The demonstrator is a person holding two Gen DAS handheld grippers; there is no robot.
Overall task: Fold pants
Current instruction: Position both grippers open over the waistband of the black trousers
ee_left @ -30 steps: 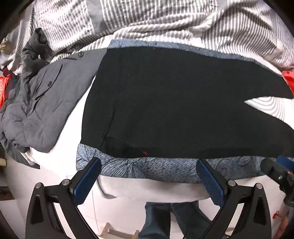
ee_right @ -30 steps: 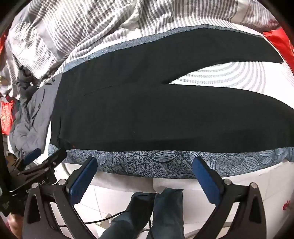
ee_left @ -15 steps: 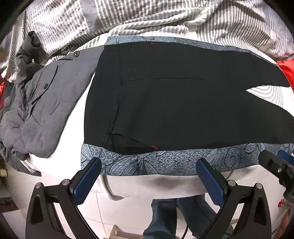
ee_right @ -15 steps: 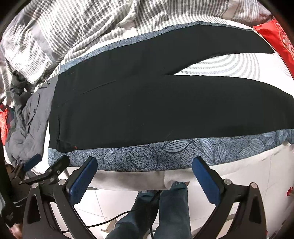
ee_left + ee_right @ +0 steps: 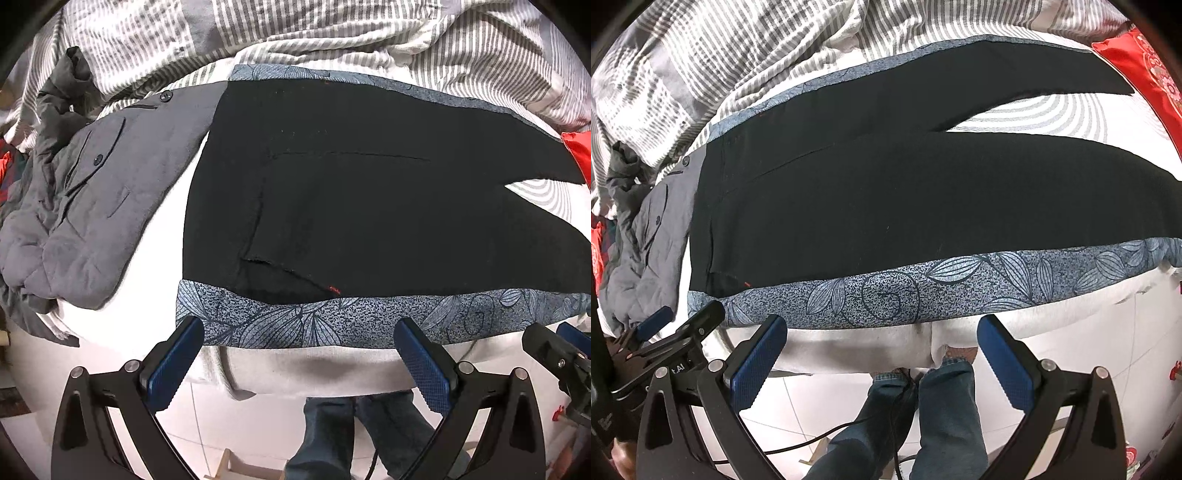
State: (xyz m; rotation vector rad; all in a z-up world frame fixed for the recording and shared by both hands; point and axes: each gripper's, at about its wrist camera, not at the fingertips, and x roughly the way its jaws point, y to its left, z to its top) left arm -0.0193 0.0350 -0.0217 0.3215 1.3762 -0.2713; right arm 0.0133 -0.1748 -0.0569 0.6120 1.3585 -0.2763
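Both views are evenly and brightly lit, with no strong shadows or glare. The black pants (image 5: 369, 206) look almost without detail. Around the pants, fisheye distortion bends edges, and corners are black.

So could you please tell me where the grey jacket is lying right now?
The grey jacket lies crumpled at the left of both views, its edge meeting the waist end of the black pants, below the striped blanket.

My left gripper (image 5: 299, 363) jaws spread wide, empty, just short of the bed edge (image 5: 317, 365), my right gripper (image 5: 882, 363) likewise, alongside it
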